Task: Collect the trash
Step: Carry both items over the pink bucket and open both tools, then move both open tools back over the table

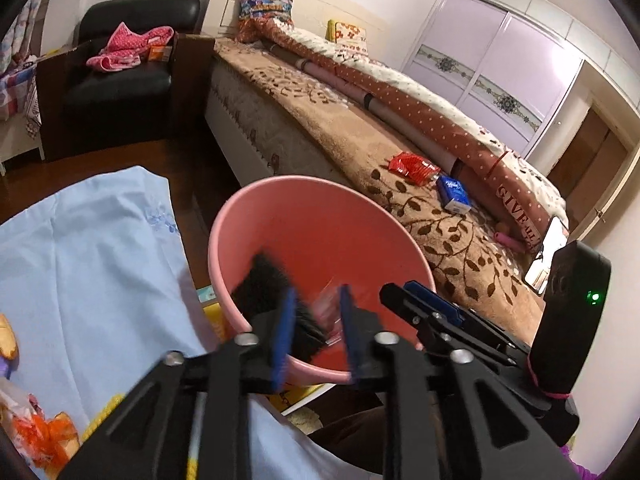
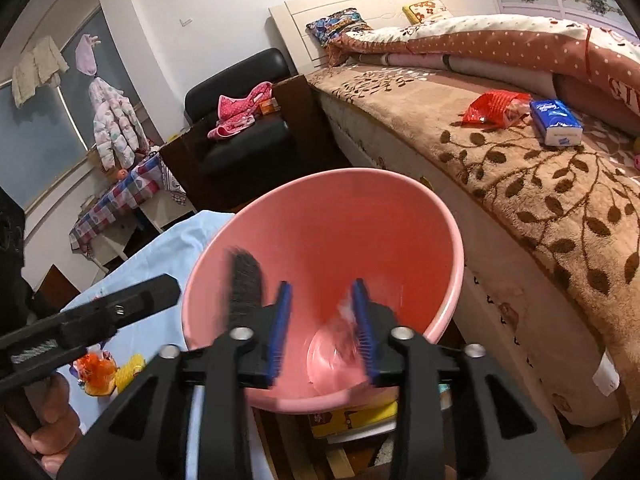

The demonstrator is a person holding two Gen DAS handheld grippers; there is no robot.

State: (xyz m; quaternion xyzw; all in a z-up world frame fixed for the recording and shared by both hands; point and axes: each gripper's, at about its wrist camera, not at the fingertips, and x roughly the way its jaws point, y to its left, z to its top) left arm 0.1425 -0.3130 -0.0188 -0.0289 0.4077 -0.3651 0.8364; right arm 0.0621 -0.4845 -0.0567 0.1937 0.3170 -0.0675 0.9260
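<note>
- Pink bin (image 1: 320,236): landmark; stands beside the bed (image 1: 360,140), its mouth tilted toward both cameras. Its base and near rim are hidden behind the gripper bodies in each view.
- Left gripper (image 1: 316,320): poised over the near rim of the pink bin, jaws parted with a clear gap and nothing pinched between the blue pads; fingertips smeared by motion blur.
- Right gripper (image 2: 322,316): also over the near rim of the pink bin, jaws released, nothing pressed between its pads; edges blurred.
- Black blurred object (image 2: 245,284): inside the pink bin, left of the right gripper's left finger; too smeared to identify.
- Clear wrapper (image 2: 340,344): pale, translucent piece low inside the pink bin, between the right gripper's pads but apart from them; outline hard to make out.
- Red snack packet (image 1: 414,168): on the bed's brown leaf-patterned blanket, beyond the pink bin, well apart from it.
- Blue tissue pack (image 1: 454,196): just beside the red snack packet, farther from the pink bin.
- Light blue cloth (image 1: 88,264): left of the pink bin, covering a surface; orange and yellow items at its lower corner are cut off by the frame edge.
- Black armchair (image 1: 128,64): far behind the pink bin, with pink clothing on its seat.
</note>
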